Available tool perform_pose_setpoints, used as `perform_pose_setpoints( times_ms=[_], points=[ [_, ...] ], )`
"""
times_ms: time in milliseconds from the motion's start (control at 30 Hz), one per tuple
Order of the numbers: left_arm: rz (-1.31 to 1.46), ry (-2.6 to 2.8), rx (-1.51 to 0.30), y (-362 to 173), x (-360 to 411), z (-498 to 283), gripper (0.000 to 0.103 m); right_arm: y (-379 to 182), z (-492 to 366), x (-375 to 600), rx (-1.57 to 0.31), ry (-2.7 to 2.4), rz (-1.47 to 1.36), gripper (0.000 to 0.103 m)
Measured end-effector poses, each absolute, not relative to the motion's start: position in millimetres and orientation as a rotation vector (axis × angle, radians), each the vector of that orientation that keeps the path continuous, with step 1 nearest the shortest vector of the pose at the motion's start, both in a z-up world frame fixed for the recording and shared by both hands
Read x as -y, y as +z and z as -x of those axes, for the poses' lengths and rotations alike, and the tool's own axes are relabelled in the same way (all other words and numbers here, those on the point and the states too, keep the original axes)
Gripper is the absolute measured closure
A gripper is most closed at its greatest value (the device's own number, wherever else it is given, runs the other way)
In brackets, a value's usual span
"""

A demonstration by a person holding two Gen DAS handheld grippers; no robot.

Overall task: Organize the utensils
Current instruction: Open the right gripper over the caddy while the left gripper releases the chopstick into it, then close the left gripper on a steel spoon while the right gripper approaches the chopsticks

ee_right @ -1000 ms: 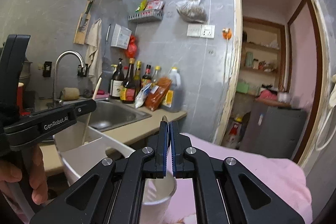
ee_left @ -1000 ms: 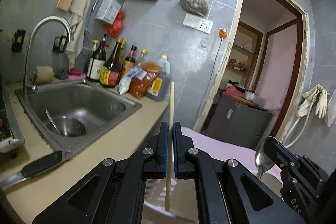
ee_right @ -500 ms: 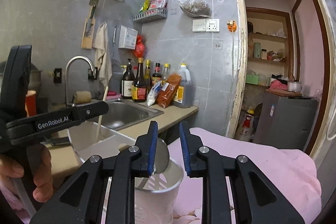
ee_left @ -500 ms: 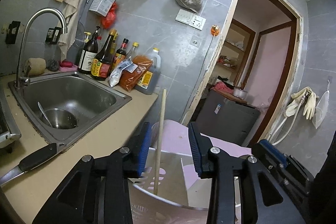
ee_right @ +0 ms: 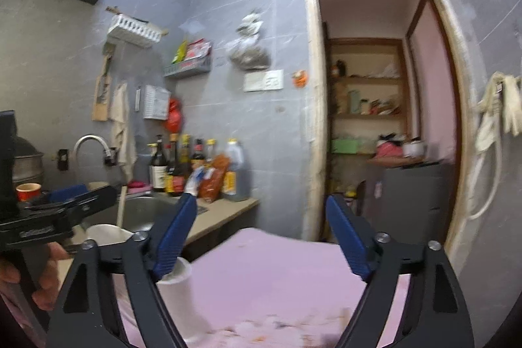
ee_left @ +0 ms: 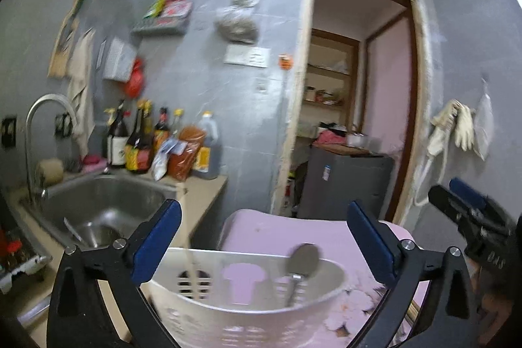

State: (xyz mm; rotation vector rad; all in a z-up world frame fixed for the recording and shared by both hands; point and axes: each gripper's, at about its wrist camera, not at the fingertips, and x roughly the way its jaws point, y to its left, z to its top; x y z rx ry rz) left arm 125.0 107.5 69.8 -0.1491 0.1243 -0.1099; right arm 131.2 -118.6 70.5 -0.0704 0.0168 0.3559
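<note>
Both grippers are spread wide right now, having just been opening, and neither has anything between its pads. The left gripper [ee_left: 264,238] hangs just above the white utensil holder [ee_left: 261,318], which sits on a pink cloth [ee_left: 280,234] with a flower print. Inside the holder a metal spoon [ee_left: 301,263] stands bowl-up toward the right side, and a pale wooden chopstick [ee_left: 192,269] stands toward the left, a bit blurry but clearly in there. From the right wrist view, the right gripper [ee_right: 261,237] is also let go and empty, with the pink cloth spread out under it and the holder [ee_right: 177,282] peeking out behind its left finger; the chopstick [ee_right: 121,206] sticks up out of it further left. A hand [ee_right: 19,279] wraps the left gripper's handle at the left edge. Off to the left is the counter [ee_left: 202,201] with a steel sink [ee_left: 98,204], a curved tap [ee_left: 42,126] and a bunch of sauce bottles [ee_left: 140,142] against the grey tiled wall. Everything's slightly smeared with motion blur.
</note>
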Motion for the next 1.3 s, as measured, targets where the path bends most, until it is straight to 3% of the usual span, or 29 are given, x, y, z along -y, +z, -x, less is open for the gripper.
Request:
perform_pose_setpoints(
  times_ms=[100, 467, 767, 867, 1033, 1100, 1300],
  points=[
    [0.115, -0.157, -0.130, 70, -82, -121, 0.002, 75, -121, 144, -0.005, 0.310, 0.083, 0.000],
    [0.061, -0.311, -0.306, 42, -3, -123, 0.002, 57, -106, 214, -0.107, 0.218, 0.137, 0.000],
    [0.000, -0.374, -0.540, 4, 39, -141, 0.003, 18, -124, 244, -0.304, 0.206, 0.105, 0.001],
    [-0.021, -0.396, -0.603, -5, 48, -150, 0.011, 8, -135, 247, -0.380, 0.209, 0.094, 0.013],
    [-0.058, -0.437, -0.734, -27, 61, -175, 0.041, -9, -157, 244, -0.527, 0.241, 0.086, 0.040],
    [-0.060, -0.439, -0.796, -37, 64, -191, 0.046, -16, -166, 242, -0.585, 0.256, 0.089, 0.052],
    [-0.079, -0.458, -0.887, -59, 68, -225, 0.062, -34, -186, 237, -0.727, 0.310, 0.067, 0.071]
  ],
)
